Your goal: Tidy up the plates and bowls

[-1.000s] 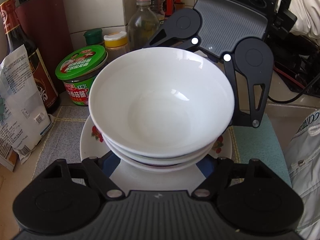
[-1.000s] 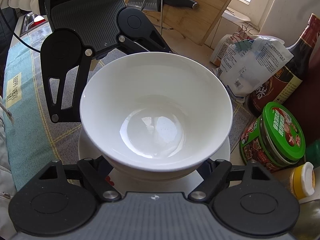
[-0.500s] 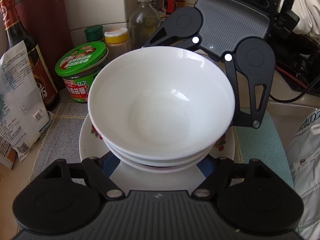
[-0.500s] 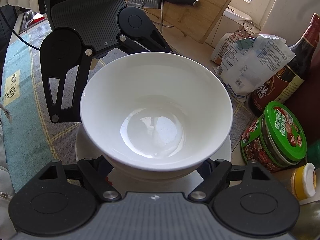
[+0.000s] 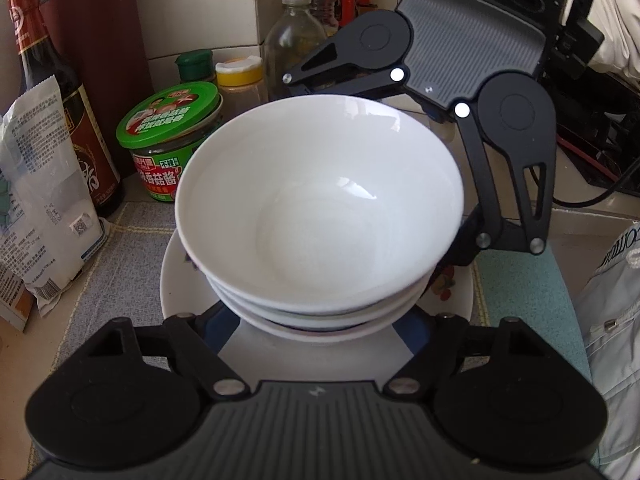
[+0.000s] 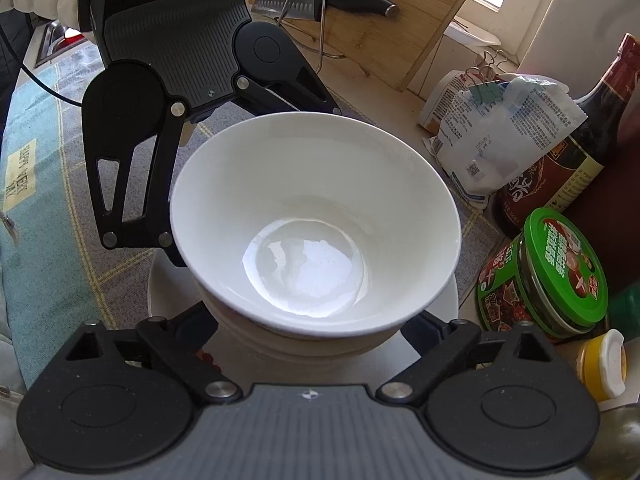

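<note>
- A kitchen bench against a tiled wall, with a grey-and-teal mat spread on it and bottles, jars and bags crowding the back edge.
- The stack of bowls sits on a plate in the middle of the mat: a plain white bowl on top, at least two more nested under it.
- The top bowl is empty and clean; what the lower bowls hold is hidden by the one above, though they seem nested tight.
- The plate shows a red printed pattern at its rim and appears to carry nothing but the stack.
- Left gripper reaches to one side of the stack, right gripper to the other, facing each other.
- The right fingers have just been opening and now stand wide, spread around the stack; the left fingers have opened a little too. The tips are hidden by the bowls, but neither pair seems to be pressing on them.
- Judged from this, the stacking looks done and the pile has been let go; what may remain is drawing both grippers clear, and any other dishes out of view.
- Nearby: a green-lidded jar, a dark sauce bottle, a clipped white bag, and a knife on a wooden board.
</note>
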Demonstrator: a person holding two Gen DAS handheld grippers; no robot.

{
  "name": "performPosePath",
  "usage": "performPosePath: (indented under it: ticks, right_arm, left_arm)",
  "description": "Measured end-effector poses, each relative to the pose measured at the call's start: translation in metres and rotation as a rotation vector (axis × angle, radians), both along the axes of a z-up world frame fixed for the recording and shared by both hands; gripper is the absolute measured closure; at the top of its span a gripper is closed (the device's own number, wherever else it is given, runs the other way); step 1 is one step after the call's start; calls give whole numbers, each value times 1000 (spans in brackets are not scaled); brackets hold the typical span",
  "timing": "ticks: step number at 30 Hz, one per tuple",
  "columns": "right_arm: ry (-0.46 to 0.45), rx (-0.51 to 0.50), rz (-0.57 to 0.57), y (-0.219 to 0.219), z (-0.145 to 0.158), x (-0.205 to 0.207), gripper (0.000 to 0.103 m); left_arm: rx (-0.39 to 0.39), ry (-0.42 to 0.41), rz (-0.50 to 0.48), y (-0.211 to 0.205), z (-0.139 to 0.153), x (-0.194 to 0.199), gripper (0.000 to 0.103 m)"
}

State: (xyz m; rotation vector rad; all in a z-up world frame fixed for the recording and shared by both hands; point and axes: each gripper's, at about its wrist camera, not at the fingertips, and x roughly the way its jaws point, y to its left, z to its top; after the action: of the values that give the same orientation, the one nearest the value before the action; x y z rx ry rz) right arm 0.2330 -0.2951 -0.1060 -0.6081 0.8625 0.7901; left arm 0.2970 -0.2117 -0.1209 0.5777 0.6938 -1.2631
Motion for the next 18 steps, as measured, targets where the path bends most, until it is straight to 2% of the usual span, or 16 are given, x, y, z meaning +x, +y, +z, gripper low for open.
performPosePath:
  ticks: [2,6,9,11,14,18]
  right_arm:
    - [-5,8,-2,0,3,-2,0]
    - [-30,-20,1,-1,3,-8,0]
    - [-41,-19,-11,-4,8,-16,0]
    - [-62,-22,-30,-5,14,-21,0]
    - [-98,-30,-103,-2,23,-34,0]
    - [-205,-63,-237,16,38,-62,0]
  left_arm:
    - [-6,-16,13,3,3,-4,10]
    - [-12,-39,104,17,9,-11,10]
    - [-55,-65,175,36,22,-25,7]
    - [-91,-113,214,48,32,-39,5]
    - [-161,-187,274,65,48,-57,1]
    - [-231,-275,313,83,66,-79,1]
